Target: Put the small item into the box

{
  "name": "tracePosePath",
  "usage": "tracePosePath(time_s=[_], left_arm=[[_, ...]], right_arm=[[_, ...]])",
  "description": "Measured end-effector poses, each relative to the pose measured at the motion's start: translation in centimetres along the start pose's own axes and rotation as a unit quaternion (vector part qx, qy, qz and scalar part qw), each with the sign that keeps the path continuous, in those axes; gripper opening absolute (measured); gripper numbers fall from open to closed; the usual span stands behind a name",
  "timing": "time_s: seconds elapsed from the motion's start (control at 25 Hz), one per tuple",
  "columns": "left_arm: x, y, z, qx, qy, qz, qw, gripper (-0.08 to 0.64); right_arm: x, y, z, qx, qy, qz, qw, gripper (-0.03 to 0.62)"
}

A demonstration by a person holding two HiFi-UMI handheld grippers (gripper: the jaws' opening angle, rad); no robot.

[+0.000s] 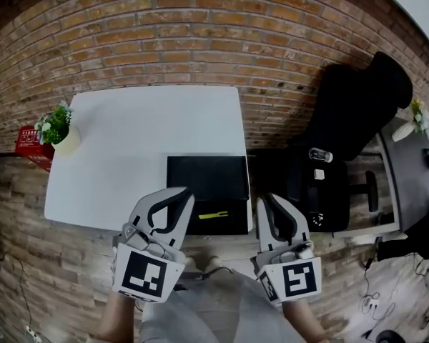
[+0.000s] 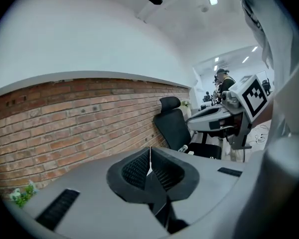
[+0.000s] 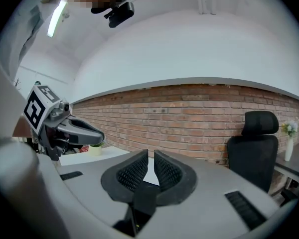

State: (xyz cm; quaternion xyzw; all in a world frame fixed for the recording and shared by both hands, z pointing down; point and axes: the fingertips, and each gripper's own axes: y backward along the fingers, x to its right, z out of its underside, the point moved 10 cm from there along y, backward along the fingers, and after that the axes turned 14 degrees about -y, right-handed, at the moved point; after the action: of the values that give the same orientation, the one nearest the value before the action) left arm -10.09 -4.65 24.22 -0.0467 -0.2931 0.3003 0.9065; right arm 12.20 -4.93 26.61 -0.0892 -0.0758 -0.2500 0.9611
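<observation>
The item (image 1: pixel 213 215) is a thin yellow-green stick. It lies flat in the open black box (image 1: pixel 206 179), in the half nearest the person. The box sits at the front edge of the white table (image 1: pixel 143 141).

The left gripper (image 1: pixel 179 194) is just beside the box's front left corner, its jaws pressed together on nothing. The right gripper (image 1: pixel 267 201) is just off the box's right side, its jaws a narrow gap apart and empty. Both grippers point forward at the brick wall (image 1: pixel 200 41). A potted plant (image 1: pixel 57 127) stands at the table's far left.

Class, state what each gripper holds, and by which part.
Nothing is held. The left gripper is shut with nothing between its jaws; the right gripper stands slightly open, also empty.
</observation>
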Motion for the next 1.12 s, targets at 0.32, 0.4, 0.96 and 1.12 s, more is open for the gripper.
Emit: tracePosePath(time_s=[0.32, 0.4, 0.96, 1.12], left_arm=[[-0.6, 1.9, -0.2, 0.013, 0.021, -0.035, 0.9991, 0.025], [-0.5, 2.0, 0.0, 0.011, 0.022, -0.037, 0.999, 0.025], [-0.1, 1.4, 0.7, 0.007, 0.026, -0.028, 0.9993, 0.025], [-0.1, 1.2, 0.7, 0.008, 0.032, -0.025, 0.9992, 0.025]], right_arm=[[-1.1, -0.5, -0.4, -0.001, -0.002, -0.024, 1.0, 0.063], [-1.3, -0.6, -0.2, -0.003, -0.001, -0.026, 1.0, 0.061], [-1.4, -1.1, 0.2, -0.008, 0.005, -0.026, 1.0, 0.058], [-1.4, -1.1, 0.1, -0.009, 0.008, -0.024, 1.0, 0.058]])
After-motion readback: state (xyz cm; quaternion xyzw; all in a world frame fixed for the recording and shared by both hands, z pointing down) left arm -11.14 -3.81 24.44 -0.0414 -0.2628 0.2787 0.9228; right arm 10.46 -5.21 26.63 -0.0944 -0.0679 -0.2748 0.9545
